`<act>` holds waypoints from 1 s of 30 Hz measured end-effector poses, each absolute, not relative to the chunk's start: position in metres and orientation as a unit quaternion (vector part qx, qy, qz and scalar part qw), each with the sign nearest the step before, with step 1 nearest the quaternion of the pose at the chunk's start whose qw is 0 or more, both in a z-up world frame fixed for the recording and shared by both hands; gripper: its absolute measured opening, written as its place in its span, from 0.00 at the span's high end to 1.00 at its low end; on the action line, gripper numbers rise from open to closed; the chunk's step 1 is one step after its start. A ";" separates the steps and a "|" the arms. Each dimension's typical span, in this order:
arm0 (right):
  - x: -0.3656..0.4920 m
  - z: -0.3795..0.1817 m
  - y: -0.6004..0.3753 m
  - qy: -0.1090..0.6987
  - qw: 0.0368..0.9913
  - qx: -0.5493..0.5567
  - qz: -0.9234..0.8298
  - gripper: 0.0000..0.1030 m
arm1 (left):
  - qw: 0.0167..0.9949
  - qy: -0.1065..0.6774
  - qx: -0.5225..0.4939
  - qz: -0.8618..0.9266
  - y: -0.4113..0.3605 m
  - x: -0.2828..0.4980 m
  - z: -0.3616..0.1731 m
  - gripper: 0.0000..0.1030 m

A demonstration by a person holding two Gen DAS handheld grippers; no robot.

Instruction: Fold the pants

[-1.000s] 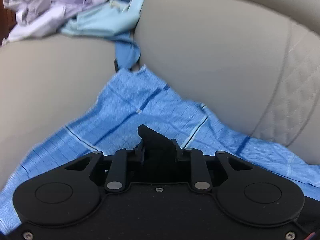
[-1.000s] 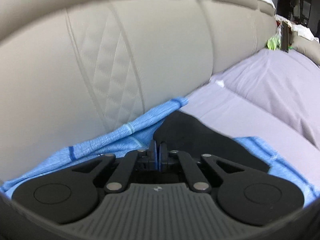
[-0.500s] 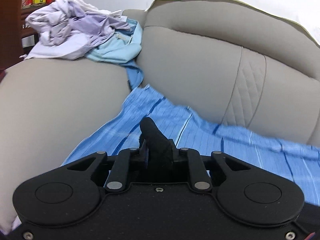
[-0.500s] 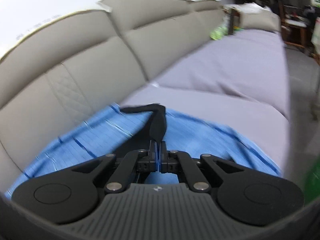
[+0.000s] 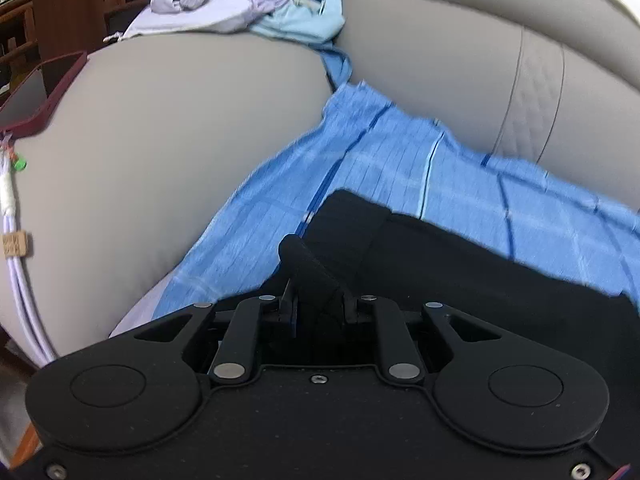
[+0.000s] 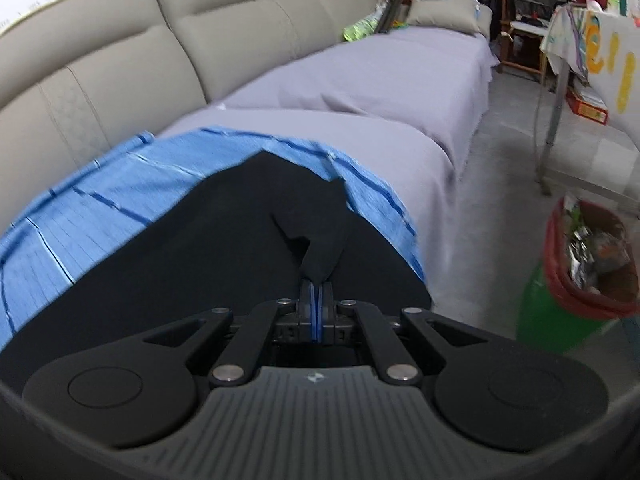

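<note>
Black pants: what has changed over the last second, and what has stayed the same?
Both grippers have drawn back from the sofa backrest, pulling the black pants out over the blue cloth; much more black fabric now shows in both views. The left gripper and the right gripper stay clamped on the pants. The blue cloth still lies on the seat.

Soft, even indoor light is falling across both views, casting no hard shadows. Fisheye distortion is bending the sofa [image 6: 120,80] near the edges. Motion blur is smearing the blue cloth [image 5: 400,168].
</note>
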State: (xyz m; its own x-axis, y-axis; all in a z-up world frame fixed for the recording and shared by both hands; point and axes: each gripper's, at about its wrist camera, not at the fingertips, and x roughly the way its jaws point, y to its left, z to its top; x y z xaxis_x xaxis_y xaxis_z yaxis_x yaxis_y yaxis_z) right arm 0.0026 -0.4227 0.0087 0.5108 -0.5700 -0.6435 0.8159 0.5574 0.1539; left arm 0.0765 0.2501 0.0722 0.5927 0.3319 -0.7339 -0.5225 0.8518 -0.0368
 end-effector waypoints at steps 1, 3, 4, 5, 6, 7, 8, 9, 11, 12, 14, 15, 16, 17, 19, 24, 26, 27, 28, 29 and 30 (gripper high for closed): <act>0.000 0.006 -0.422 0.277 0.837 0.226 -0.414 0.97 | 0.881 0.386 -0.123 0.244 0.250 0.075 0.069 0.84; -0.004 0.002 -0.419 0.289 0.833 0.217 -0.418 0.97 | 0.875 0.398 -0.123 0.248 0.250 0.074 0.064 0.84; -0.003 -0.001 -0.418 0.301 0.831 0.208 -0.418 0.97 | 0.873 0.403 -0.120 0.248 0.249 0.075 0.061 0.83; -0.002 -0.005 -0.417 0.316 0.830 0.196 -0.416 0.95 | 0.871 0.411 -0.111 0.246 0.248 0.075 0.058 0.83; 0.002 -0.009 -0.416 0.339 0.827 0.183 -0.409 0.85 | 0.869 0.419 -0.100 0.244 0.247 0.076 0.055 0.82; 0.005 -0.010 -0.416 0.359 0.826 0.174 -0.398 0.67 | 0.867 0.426 -0.090 0.244 0.245 0.077 0.053 0.80; 0.008 -0.011 -0.413 0.372 0.825 0.165 -0.392 0.60 | 0.865 0.431 -0.082 0.243 0.243 0.079 0.052 0.80; 0.010 -0.011 -0.410 0.377 0.827 0.159 -0.387 0.43 | 0.864 0.434 -0.075 0.242 0.241 0.080 0.051 0.79; 0.016 -0.005 -0.395 0.380 0.836 0.131 -0.374 0.28 | 0.863 0.437 -0.071 0.243 0.240 0.081 0.051 0.78; 0.019 -0.001 -0.385 0.380 0.843 0.115 -0.363 0.28 | 0.863 0.437 -0.074 0.242 0.241 0.080 0.052 0.78; 0.027 0.009 -0.366 0.376 0.858 0.101 -0.334 0.25 | 0.863 0.436 -0.080 0.242 0.245 0.077 0.051 0.78; 0.030 0.014 -0.356 0.370 0.870 0.102 -0.311 0.24 | 0.863 0.435 -0.081 0.242 0.246 0.074 0.050 0.78; 0.037 0.020 -0.344 0.362 0.885 0.109 -0.273 0.23 | 0.864 0.435 -0.079 0.241 0.247 0.071 0.049 0.78; 0.047 0.025 -0.330 0.356 0.900 0.115 -0.224 0.21 | 0.865 0.434 -0.076 0.241 0.248 0.070 0.049 0.78; 0.072 0.032 -0.299 0.344 0.924 0.113 -0.120 0.18 | 0.866 0.434 -0.070 0.238 0.250 0.065 0.047 0.78; 0.160 0.045 -0.212 0.338 0.916 0.151 0.152 0.19 | 0.870 0.433 -0.073 0.225 0.259 0.054 0.045 0.78; 0.203 0.047 -0.177 0.357 0.894 0.162 0.218 0.20 | 0.870 0.433 -0.079 0.221 0.264 0.050 0.045 0.78; 0.224 0.047 -0.160 0.369 0.889 0.151 0.227 0.21 | 0.871 0.432 -0.082 0.218 0.265 0.048 0.044 0.78; 0.240 0.046 -0.144 0.382 0.885 0.134 0.229 0.22 | 0.873 0.431 -0.082 0.214 0.267 0.047 0.044 0.78; 0.257 0.043 -0.128 0.397 0.880 0.115 0.233 0.24 | 0.874 0.430 -0.081 0.211 0.267 0.046 0.043 0.78; 0.272 0.039 -0.114 0.414 0.873 0.103 0.236 0.26 | 0.875 0.428 -0.081 0.209 0.267 0.045 0.042 0.78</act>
